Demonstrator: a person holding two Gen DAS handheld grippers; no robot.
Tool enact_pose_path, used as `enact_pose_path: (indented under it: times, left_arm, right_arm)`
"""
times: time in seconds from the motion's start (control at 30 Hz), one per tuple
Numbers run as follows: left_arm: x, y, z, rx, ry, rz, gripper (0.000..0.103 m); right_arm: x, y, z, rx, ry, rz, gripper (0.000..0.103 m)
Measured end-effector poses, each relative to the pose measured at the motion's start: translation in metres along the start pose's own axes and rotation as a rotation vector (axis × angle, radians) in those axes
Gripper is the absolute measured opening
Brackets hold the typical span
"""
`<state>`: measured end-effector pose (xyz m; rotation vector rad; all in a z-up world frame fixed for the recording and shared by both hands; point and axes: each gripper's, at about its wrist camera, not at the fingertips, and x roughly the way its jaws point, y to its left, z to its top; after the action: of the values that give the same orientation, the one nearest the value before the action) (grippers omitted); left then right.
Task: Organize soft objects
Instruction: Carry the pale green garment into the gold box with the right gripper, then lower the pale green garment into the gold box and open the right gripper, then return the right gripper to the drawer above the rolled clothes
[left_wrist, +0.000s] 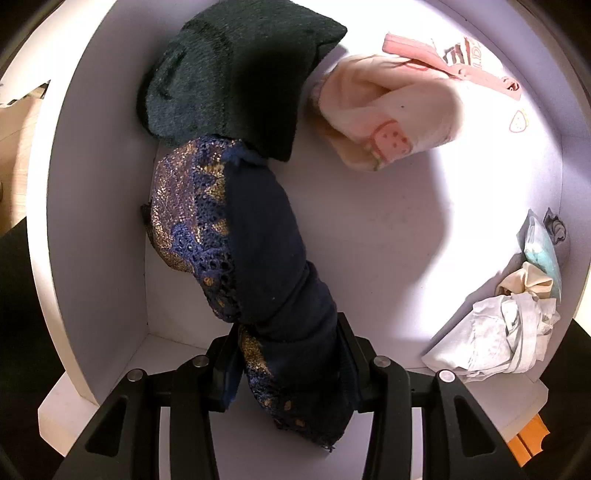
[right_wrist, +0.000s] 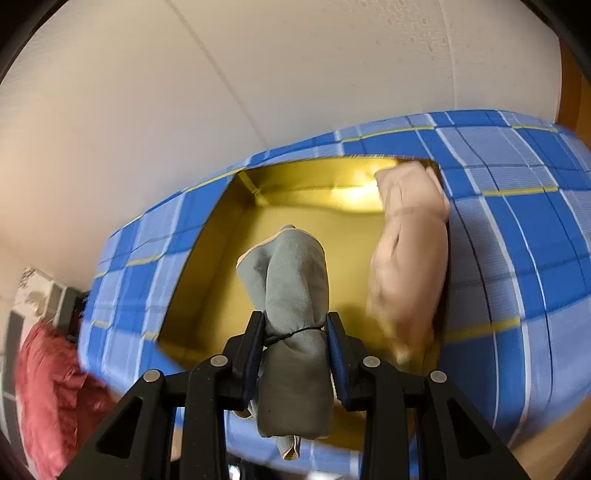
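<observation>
In the left wrist view our left hand-held gripper (left_wrist: 286, 363) is clamped on a navy lace garment (left_wrist: 240, 236) inside the white drawer (left_wrist: 92, 177), below the dark green knit (left_wrist: 236, 81) at 12 o'clock, and in the right wrist view our right hand-held gripper (right_wrist: 295, 345) is clamped on a grey-green rolled cloth (right_wrist: 291, 295) over the plaid box (right_wrist: 517, 240), a beige cloth (right_wrist: 410, 258) at 2 o'clock.

I see a fuzzy dark green cloth (left_wrist: 236, 74) and a navy cloth (left_wrist: 258, 266) with holey, sparkly gold lace. My white box (left_wrist: 369, 221) looks smooth and matt. The checked box (right_wrist: 517, 258) shines gold inside. The grey-green roll (right_wrist: 295, 288) is soft knit cloth.
</observation>
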<state>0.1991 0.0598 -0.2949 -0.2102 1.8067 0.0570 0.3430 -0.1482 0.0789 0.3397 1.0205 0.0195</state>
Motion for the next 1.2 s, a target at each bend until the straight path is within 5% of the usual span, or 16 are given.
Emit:
enact_pose_path:
  times: [0.37,0.5,0.6,0.83,1.2]
  left_arm:
    - [0.000,0.004,0.001,-0.008,0.003,-0.008,0.044]
    - [-0.001,0.006,0.003,-0.006,0.002,-0.005,0.044]
    - [0.006,0.004,-0.001,-0.007,-0.001,-0.001,0.044]
    - [0.006,0.002,-0.005,-0.004,-0.009,0.010,0.044]
    - [0.011,-0.009,-0.012,0.002,-0.028,0.021,0.044]
  right_arm:
    - [0.047,0.003,0.059,-0.027,-0.087,-0.190,0.036]
    - [0.047,0.005,0.061,-0.064,-0.115,-0.230,0.053]
    - [0.039,0.004,0.056,-0.076,-0.118,-0.208,0.056]
    - [0.002,0.002,0.027,-0.152,-0.156,-0.167,0.062]
    - [-0.068,-0.014,-0.070,-0.282,-0.201,-0.025,0.070]
